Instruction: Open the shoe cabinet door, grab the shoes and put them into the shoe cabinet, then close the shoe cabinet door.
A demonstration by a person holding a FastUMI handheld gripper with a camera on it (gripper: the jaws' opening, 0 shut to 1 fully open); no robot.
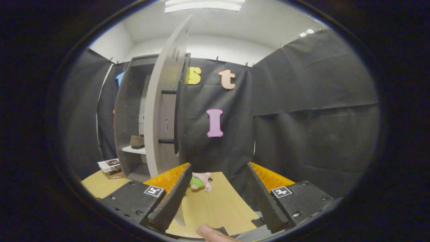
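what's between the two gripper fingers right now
Nothing gripped: the open gripper frames bare wooden tabletop, with a small plush toy just ahead, in the gripper view.

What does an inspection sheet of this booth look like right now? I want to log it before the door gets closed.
Surface: wooden tabletop, bare between the fingers.
Job's things: shoe cabinet with its door swung open, edge toward the camera; a brown shoe sits on its white shelf.
Clutter: plush toy on the table beyond the fingers; stack of books beside the cabinet.
Grippers: gripper open, fingers apart, holding nothing.
Cables: nothing seen.
Surroundings: black cloth wall, ceiling light, a fingertip by the gripper's base.
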